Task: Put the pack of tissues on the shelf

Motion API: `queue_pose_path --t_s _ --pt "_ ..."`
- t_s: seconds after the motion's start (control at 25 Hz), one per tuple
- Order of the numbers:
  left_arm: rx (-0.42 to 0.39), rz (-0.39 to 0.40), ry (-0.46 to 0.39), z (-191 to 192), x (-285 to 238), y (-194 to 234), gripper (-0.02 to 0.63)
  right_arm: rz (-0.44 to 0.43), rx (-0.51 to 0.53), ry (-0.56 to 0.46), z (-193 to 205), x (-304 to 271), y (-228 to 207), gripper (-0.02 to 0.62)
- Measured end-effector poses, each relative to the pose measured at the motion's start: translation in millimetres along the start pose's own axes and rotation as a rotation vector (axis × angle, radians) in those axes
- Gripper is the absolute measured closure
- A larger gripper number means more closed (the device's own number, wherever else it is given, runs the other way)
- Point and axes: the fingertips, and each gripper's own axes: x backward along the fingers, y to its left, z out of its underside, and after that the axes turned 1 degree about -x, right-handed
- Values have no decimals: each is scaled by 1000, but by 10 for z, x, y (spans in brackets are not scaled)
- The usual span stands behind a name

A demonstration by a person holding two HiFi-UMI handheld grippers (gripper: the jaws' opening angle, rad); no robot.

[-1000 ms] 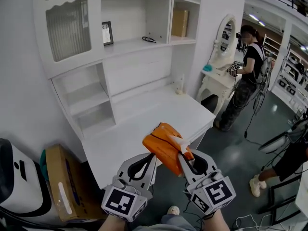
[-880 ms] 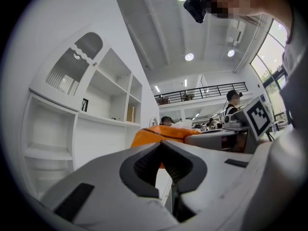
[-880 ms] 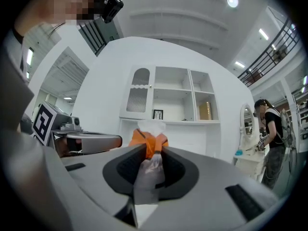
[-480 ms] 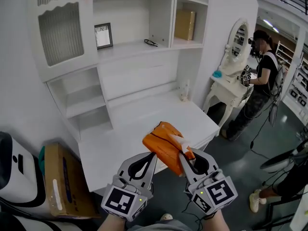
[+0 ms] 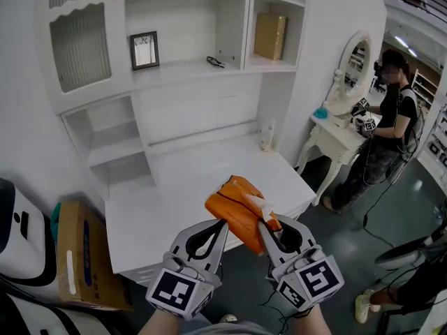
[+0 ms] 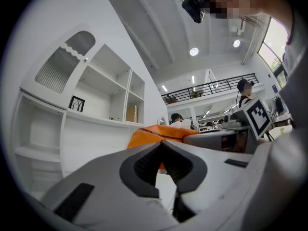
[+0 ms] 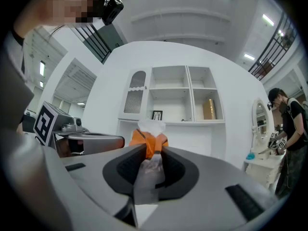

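My left gripper [image 5: 221,223], jaws closed together on nothing, tips just beside the orange pack of tissues [image 5: 236,204], my right gripper [image 5: 266,223] clamped on the pack's end, holding it up before the white desk [image 5: 160,201], shelf [image 5: 183,67] beyond

The counter [image 5: 181,201] lies open across its front and middle; only a small bottle [image 5: 266,137] stands at its back right corner. On the shelf [image 5: 183,65] above, a picture frame [image 5: 144,50] stands left and glasses [image 5: 215,62] lie right, with bare board between. A tan box [image 5: 270,37] occupies the right-hand compartment.
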Motion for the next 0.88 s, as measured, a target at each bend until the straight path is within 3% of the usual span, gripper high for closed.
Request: queue_pose_path --t_s 0.48,0.76,0.88 --pt "-21 -31 -3 67 -191 91 580 -29 -34 7 107 -128 -172 518" --pt "13 -41 27 125 -255 304 580 -28 -39 21 151 -359 -216 518" --pt "-12 -47 0 118 -301 453 580 -34 -37 23 154 -509 -218 518"
